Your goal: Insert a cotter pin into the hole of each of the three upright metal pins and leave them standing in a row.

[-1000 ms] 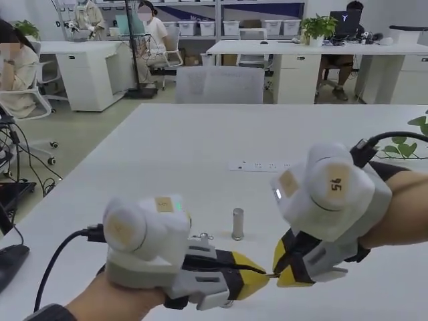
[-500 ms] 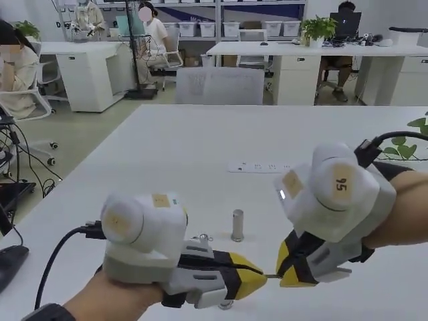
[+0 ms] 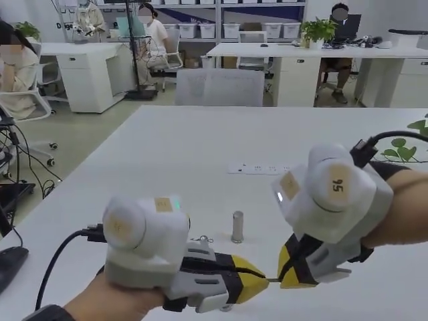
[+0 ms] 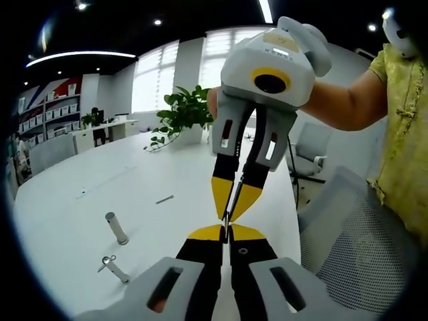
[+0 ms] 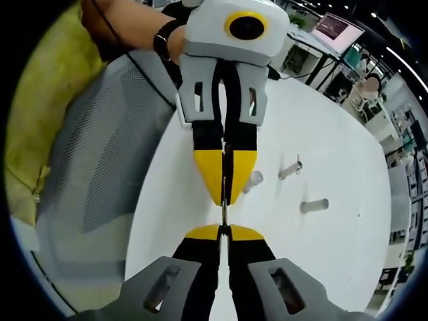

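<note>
My left gripper (image 3: 262, 283) and right gripper (image 3: 283, 275) meet tip to tip just above the white table (image 3: 200, 154). A thin cotter pin (image 3: 273, 279) spans the small gap, and each gripper looks shut on one end of it (image 4: 229, 218) (image 5: 224, 215). Behind them one plain metal pin (image 3: 237, 225) stands upright. To its left a second pin (image 3: 202, 237) carries a cotter pin through its top and is half hidden by my left gripper. The right gripper view has a third pin (image 5: 255, 178) just beside the left gripper's jaw.
A loose cotter pin (image 4: 164, 198) lies on the table farther out. A flush power strip (image 3: 257, 167) sits mid-table and a potted plant (image 3: 409, 148) at the right edge. A grey mesh chair (image 4: 354, 241) stands close to the near edge. People sit at desks behind.
Both grippers stay tip to tip at the same spot. The gap between their tips has widened slightly, so a bit more of the cotter pin shows.
</note>
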### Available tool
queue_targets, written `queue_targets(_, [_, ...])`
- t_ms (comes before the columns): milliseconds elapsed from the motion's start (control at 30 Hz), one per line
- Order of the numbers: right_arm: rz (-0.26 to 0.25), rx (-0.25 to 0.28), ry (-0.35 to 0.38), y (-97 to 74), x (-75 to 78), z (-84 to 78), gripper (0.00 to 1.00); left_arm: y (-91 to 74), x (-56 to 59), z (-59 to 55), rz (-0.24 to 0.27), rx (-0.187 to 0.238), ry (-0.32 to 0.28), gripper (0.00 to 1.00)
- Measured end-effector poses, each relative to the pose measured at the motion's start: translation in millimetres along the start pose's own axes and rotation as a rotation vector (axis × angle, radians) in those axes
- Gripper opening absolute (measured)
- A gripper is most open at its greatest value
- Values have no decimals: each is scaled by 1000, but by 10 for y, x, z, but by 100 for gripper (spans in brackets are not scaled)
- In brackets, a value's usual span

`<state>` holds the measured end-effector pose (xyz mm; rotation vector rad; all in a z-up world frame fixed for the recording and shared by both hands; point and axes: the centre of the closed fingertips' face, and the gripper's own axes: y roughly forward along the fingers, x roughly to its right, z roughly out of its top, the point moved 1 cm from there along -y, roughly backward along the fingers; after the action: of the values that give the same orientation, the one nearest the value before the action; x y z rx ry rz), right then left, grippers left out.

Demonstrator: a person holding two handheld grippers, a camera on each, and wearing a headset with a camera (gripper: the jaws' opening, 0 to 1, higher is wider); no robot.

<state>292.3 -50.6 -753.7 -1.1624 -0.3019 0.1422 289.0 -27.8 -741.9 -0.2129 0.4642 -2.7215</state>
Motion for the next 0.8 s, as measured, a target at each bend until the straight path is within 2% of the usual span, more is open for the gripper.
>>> queue_targets(167, [9, -10, 12, -1, -6, -12, 3, 17, 1, -9, 7, -7, 48, 2])
queue_targets(367, [6, -19, 18, -7, 4, -32, 3, 34, 24, -21, 1, -11, 45, 15])
queue_targets(500, [11, -24, 21, -11, -6, -36, 3, 28, 9, -2, 16, 3, 48, 20])
queue_targets(800, [-2, -9, 34, -20, 11, -32, 3, -11, -49, 5, 44, 7, 46, 29])
